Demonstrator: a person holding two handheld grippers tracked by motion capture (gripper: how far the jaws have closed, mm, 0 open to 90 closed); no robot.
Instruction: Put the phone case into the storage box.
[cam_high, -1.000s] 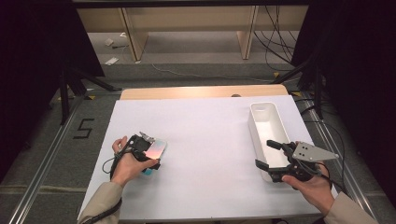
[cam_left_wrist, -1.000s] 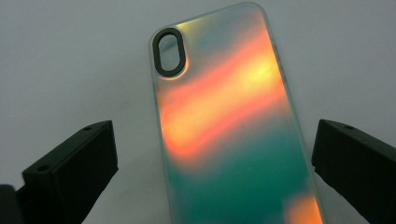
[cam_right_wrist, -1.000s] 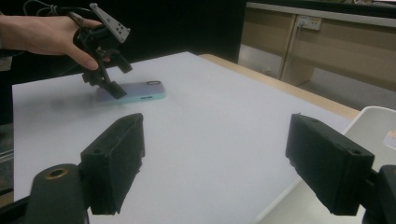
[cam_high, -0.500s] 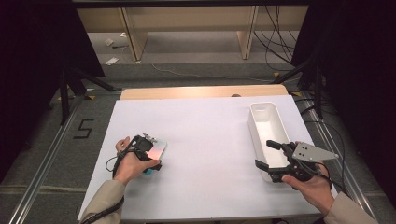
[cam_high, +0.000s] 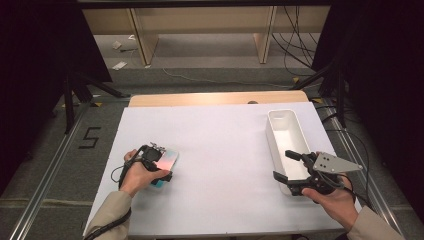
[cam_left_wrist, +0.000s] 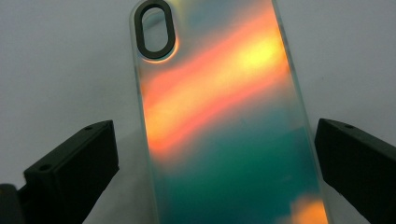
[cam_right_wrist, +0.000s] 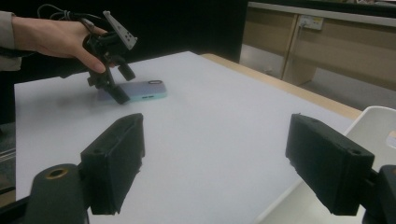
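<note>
left gripper (cam_high: 159, 169) wide, astride phone case (cam_left_wrist: 224, 116), pads clear | right gripper (cam_high: 289, 172) wide, empty, over bin (cam_high: 281, 131) near end

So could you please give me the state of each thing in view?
Phone case: flat on the table, back up, between open jaws.
Left gripper: open, astride the case.
Right gripper: open, holding nothing.
Bin: upright, looks empty.

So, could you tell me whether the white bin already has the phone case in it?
No, the phone case lies on the table beside the left tool, far from the white bin.
</note>
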